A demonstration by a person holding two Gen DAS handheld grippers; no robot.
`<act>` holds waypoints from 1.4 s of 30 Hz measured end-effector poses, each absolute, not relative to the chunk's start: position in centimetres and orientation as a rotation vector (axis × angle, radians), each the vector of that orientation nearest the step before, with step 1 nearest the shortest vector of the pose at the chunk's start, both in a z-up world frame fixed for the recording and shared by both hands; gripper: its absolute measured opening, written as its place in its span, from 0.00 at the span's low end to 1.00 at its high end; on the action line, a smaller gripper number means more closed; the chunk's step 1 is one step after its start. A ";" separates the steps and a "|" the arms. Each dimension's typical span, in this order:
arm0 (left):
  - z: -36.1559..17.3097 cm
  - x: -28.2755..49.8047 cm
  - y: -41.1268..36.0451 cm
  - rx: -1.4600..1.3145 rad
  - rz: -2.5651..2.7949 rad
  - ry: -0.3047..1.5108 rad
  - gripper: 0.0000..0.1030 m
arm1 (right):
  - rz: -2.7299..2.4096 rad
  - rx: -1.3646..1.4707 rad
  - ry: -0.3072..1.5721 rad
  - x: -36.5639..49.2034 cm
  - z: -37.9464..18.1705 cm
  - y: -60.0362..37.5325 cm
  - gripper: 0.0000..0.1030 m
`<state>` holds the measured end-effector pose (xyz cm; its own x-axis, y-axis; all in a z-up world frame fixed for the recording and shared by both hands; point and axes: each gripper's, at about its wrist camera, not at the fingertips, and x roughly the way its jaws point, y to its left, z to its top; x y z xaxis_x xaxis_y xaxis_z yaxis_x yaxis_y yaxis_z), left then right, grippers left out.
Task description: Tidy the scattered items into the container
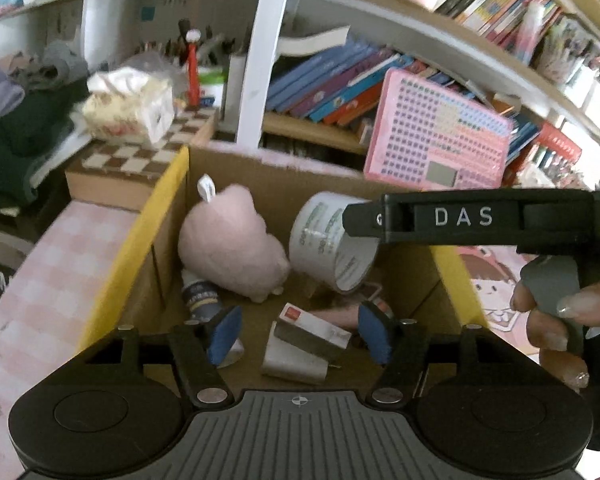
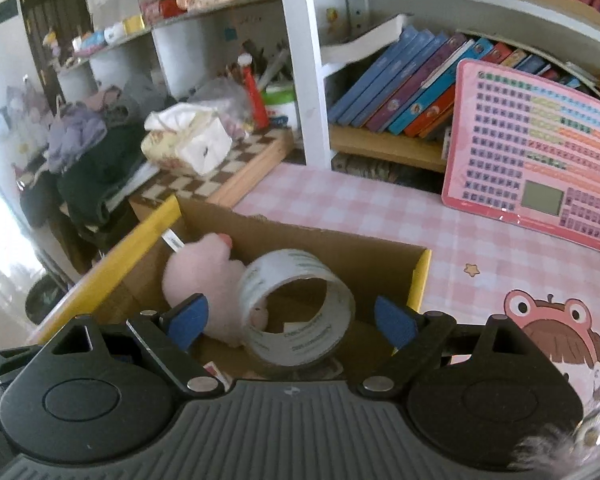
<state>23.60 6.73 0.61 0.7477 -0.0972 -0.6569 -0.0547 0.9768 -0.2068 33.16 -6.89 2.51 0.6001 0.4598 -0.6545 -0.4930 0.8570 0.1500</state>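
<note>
Cardboard box [image 2: 320,236] on the pink-checked desk [image 2: 440,216] holds a pink plush [image 1: 236,248], a tape roll [image 2: 296,308] beside it and a small white box [image 1: 314,326]. Left gripper [image 1: 300,330] and right gripper [image 2: 292,322] hover above, jaws spread, empty.

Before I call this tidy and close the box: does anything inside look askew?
Only the tape roll: it stands tilted on edge, leaning against the pink plush toy in the cardboard box.

Pink plush [image 1: 232,240] and tape roll [image 1: 332,240] (on edge) inside cardboard box [image 1: 272,172]
</note>
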 end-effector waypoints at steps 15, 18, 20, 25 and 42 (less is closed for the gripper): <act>4.3 14.4 8.3 -0.152 -0.091 0.624 0.77 | 0.454 -0.017 0.617 21.4 6.6 -9.4 0.88; 4.2 12.8 8.6 -0.149 -0.095 0.629 0.78 | 0.412 -0.013 0.617 18.8 6.2 -10.2 0.88; 4.0 11.8 8.7 -0.142 -0.096 0.634 0.79 | 0.384 -0.009 0.628 17.1 5.7 -10.6 0.88; 3.0 9.3 8.6 -0.114 -0.094 0.653 0.86 | 0.314 -0.008 0.674 13.3 3.9 -11.3 0.89; -1.3 5.7 7.7 -0.053 -0.102 0.854 0.90 | 0.142 -0.021 0.830 5.4 -1.2 -11.6 0.91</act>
